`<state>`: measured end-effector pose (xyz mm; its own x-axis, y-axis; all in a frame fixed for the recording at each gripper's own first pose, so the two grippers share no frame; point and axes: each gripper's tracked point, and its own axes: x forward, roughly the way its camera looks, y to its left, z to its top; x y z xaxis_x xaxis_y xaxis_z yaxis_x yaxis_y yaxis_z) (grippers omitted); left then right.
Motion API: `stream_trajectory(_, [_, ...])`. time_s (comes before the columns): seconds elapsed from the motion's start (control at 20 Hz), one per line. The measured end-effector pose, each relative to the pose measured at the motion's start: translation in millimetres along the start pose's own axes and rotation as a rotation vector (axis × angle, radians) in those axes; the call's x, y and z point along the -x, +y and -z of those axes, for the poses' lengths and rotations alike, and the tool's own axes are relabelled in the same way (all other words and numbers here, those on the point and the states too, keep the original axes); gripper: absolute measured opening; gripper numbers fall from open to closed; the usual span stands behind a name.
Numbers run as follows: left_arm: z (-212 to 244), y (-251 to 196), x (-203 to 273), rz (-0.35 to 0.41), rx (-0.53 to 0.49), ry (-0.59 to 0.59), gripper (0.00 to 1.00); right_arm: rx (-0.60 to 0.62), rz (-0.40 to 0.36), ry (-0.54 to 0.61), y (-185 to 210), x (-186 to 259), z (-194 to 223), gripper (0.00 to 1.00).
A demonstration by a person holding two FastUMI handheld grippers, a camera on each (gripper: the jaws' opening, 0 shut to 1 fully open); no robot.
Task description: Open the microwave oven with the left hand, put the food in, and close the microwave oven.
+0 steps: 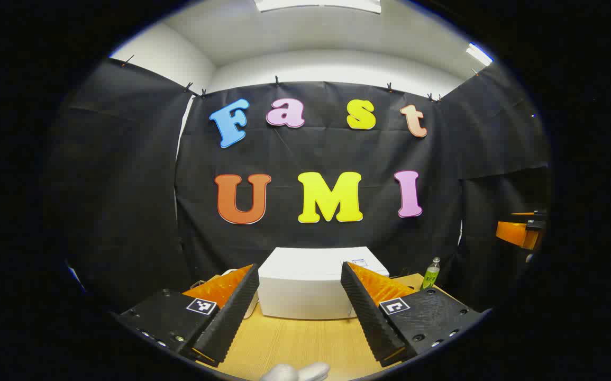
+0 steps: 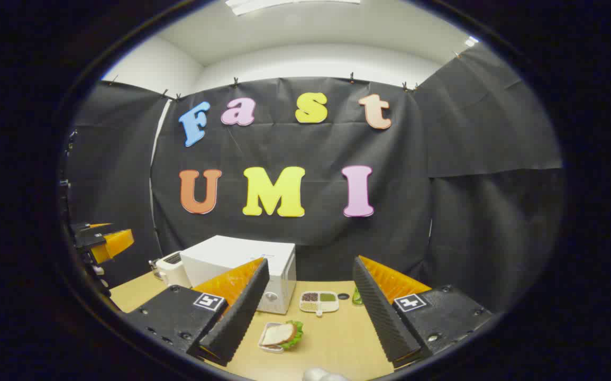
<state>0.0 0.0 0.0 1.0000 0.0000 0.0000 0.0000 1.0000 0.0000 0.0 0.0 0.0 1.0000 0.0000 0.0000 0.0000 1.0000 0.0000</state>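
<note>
- The left gripper (image 1: 300, 301) is up in the air over the wooden worktop (image 1: 294, 344). Its jaws are spread wide with nothing between them.
- Right in front of it, at the back of the worktop, sits the white microwave oven (image 1: 310, 283). From the left gripper view you see its top and one plain white side.
- A small green bottle (image 1: 431, 273) stands upright to the right of the microwave, close to the black cloth wall.
- The other gripper's orange finger (image 1: 517, 234) pokes in at the far right edge of the left gripper view.
- The right gripper (image 2: 310, 309) is also up over the worktop (image 2: 337, 344). Its jaws are wide apart and hold nothing.
- In the right gripper view the microwave oven (image 2: 242, 264) is on the left side, and its door looks closed.
- A white toaster (image 2: 172, 269) sits just to the left of the microwave.
- The food is a sandwich (image 2: 280, 334) with green lettuce. It lies on a small white tray in front of the microwave, near the front of the worktop.
- Behind the sandwich is a white dish (image 2: 319, 301) with four little parts holding dark, green and pale bits.
- A small black round thing (image 2: 343, 296) lies beside that dish.
</note>
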Motion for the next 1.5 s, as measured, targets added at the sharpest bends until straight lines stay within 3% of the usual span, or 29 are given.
stream_trajectory(0.1, [0,-3,-3,0.007,-0.006,-0.002,0.96,-0.002,0.001,0.009,0,0,3,1.00])
stream_trajectory(0.8, [19,-13,-37,0.016,-0.029,0.002,0.96,0.012,0.006,0.020,-5,-15,3,0.96])
stream_trajectory(1.1, [68,-50,-84,0.070,-0.041,0.016,0.95,-0.001,0.020,-0.004,-16,-11,-6,1.00])
stream_trajectory(1.15, [81,-60,-94,0.085,-0.038,0.024,0.95,-0.002,0.030,-0.003,-22,-10,-6,0.96])
stream_trajectory(1.2, [95,-68,-104,0.091,-0.038,0.035,0.96,0.004,0.042,0.004,-27,-8,-7,1.00])
stream_trajectory(1.5, [179,-126,-171,0.146,-0.038,0.150,0.96,0.075,0.123,0.051,-48,3,-2,0.96])
